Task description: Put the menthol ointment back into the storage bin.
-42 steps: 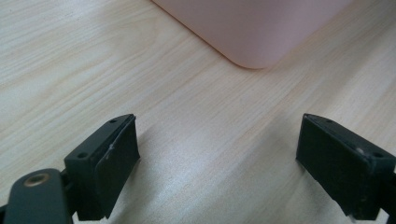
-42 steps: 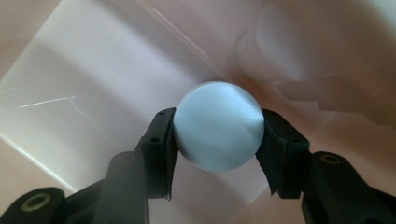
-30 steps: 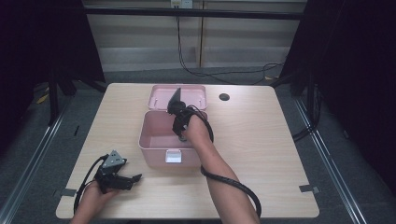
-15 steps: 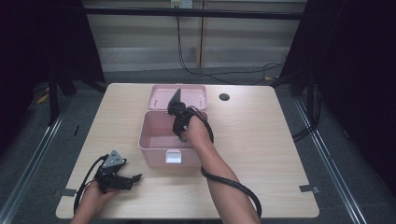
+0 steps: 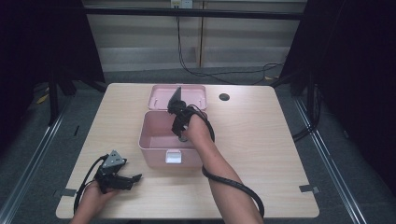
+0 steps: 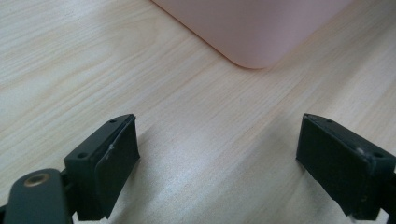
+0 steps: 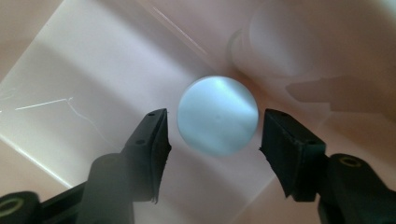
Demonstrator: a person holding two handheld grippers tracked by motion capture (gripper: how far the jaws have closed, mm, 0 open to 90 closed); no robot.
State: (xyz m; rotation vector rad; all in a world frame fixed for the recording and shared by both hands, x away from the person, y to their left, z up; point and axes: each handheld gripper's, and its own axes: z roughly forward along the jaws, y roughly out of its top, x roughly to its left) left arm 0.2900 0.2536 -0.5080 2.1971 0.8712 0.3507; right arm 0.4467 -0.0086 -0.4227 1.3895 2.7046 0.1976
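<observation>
my right gripper (image 5: pixel 181 135) dips into the pink box (image 5: pixel 154 133) at the middle of the high view, and my hand (image 5: pixel 196 130) hides its tips there. in the right gripper view its jaws stand apart on either side of one pale blue ball (image 7: pixel 217 115); i cannot tell whether they touch it. the ball sits at the centre of that frame, over the box's pale floor, slightly blurred. my left gripper (image 5: pixel 128 179) rests at the lower left of the table (image 5: pixel 280 140), jaws wide apart with nothing between them; in its own view one rounded box corner is cut off at the top. one open lid (image 5: pixel 161 95) lies behind the box, and one dark round hole (image 5: pixel 224 97) sits toward the table's far edge.
</observation>
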